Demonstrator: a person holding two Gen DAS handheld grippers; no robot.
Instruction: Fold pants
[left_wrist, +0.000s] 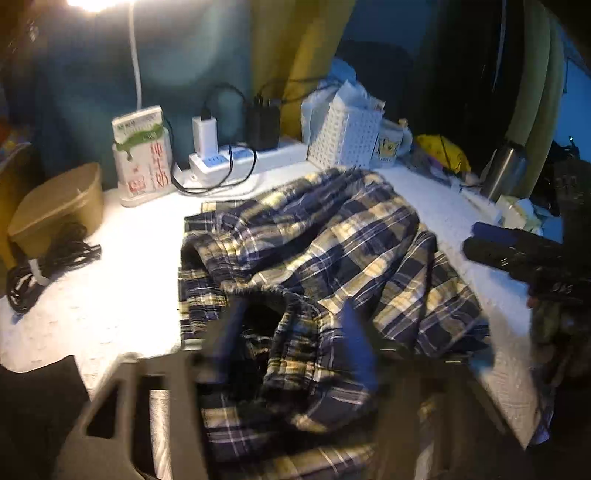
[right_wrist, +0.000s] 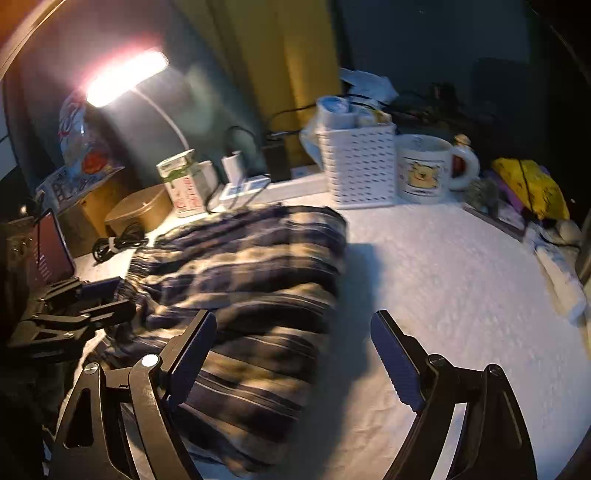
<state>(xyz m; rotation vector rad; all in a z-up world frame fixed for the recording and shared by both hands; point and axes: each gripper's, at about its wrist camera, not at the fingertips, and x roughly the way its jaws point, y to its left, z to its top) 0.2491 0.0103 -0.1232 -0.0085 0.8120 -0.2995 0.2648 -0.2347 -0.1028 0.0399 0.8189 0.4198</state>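
The navy and cream plaid pants (left_wrist: 325, 258) lie bunched on the white table (left_wrist: 122, 266); they also show in the right wrist view (right_wrist: 251, 280). My left gripper (left_wrist: 291, 332) is blurred, its jaws spread around a rumpled fold of the pants at the near edge; a firm hold is not visible. It shows from the side in the right wrist view (right_wrist: 107, 299). My right gripper (right_wrist: 293, 347) is open and empty, its left finger over the pants' right edge, its right finger over bare table. It shows at the right in the left wrist view (left_wrist: 487, 243).
Along the back stand a milk carton (left_wrist: 142, 155), a power strip with chargers (left_wrist: 236, 155), a white perforated basket (right_wrist: 358, 166), a mug (right_wrist: 424, 170) and a yellow bag (right_wrist: 532, 188). A tan box (left_wrist: 59, 206) and coiled black cable (left_wrist: 48, 266) sit left. A lamp (right_wrist: 125, 77) shines above.
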